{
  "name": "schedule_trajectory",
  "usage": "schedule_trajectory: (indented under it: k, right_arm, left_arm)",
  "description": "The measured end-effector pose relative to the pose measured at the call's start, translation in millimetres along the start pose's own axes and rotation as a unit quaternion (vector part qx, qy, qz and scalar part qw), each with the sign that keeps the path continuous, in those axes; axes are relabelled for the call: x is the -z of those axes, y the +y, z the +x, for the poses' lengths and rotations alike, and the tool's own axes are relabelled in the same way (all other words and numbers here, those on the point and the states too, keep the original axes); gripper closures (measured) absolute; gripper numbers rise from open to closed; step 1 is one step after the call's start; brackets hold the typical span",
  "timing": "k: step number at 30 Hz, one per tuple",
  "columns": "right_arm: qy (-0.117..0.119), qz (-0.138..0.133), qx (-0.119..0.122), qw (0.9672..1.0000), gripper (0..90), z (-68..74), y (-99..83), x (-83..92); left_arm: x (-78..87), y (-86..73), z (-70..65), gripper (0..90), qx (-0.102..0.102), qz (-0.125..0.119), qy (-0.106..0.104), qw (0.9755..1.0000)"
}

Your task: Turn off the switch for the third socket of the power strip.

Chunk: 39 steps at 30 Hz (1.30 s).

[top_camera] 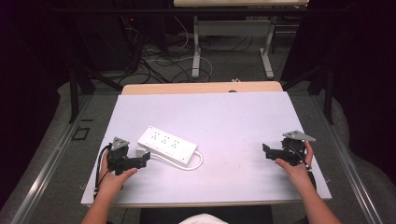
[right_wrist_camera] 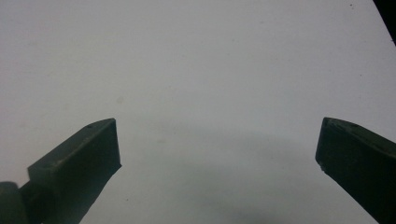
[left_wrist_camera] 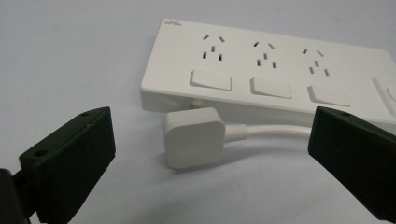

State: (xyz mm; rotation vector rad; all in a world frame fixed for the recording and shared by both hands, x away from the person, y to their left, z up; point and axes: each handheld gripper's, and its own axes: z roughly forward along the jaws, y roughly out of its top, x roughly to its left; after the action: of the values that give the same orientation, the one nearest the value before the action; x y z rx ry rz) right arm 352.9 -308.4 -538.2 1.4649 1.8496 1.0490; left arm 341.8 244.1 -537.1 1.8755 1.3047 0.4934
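Observation:
A white power strip (top_camera: 167, 144) with three sockets and three switches lies at the table's left centre. Its white plug (left_wrist_camera: 194, 136) rests flat on the table beside the strip's near edge, on a white cable (top_camera: 198, 162) that loops round the strip's right end. My left gripper (top_camera: 144, 159) sits just left of the strip, jaws wide open, with the plug ahead of them and nothing between them. My right gripper (top_camera: 266, 151) rests far off at the table's right side, also open over bare white surface (right_wrist_camera: 196, 93).
The white tabletop (top_camera: 233, 116) has a wooden strip along its far edge (top_camera: 201, 87). Beyond it stand another table's legs (top_camera: 196, 46) and tangled cables on the floor (top_camera: 159, 60). Dark frame posts stand at both sides.

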Motion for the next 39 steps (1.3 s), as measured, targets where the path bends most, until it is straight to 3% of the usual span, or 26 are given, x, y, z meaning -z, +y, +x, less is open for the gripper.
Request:
schedule_trajectory:
  k: [4, 13, 22, 32, 39]
  right_arm:
    - [0.012, -0.011, -0.003, 0.9999, 0.0, 1.9, 1.5, 5.3]
    - [0.026, -0.017, -0.006, 0.9995, 0.0, 10.0, 4.1, 9.9]
    - [0.035, -0.015, -0.005, 0.9993, 0.0, 13.2, 3.0, 10.7]
    - [0.034, -0.015, -0.005, 0.9993, 0.0, 16.8, 2.8, 10.5]
    - [0.04, -0.015, 0.001, 0.9991, 0.0, 19.2, 3.3, 12.2]
  left_arm:
    - [2.7, 3.2, -3.3, 0.4, 0.005, -0.008, -0.008, 0.9999]
    - [7.6, 7.1, -12.4, 0.4, 0.006, -0.002, -0.03, 0.9995]
    - [11.0, 12.6, -21.6, 0.4, 0.013, -0.012, -0.033, 0.9993]
    - [13.6, 18.7, -25.9, 0.4, 0.044, -0.012, -0.033, 0.9984]
    - [14.4, 24.0, -26.9, 0.4, 0.04, -0.007, -0.03, 0.9987]
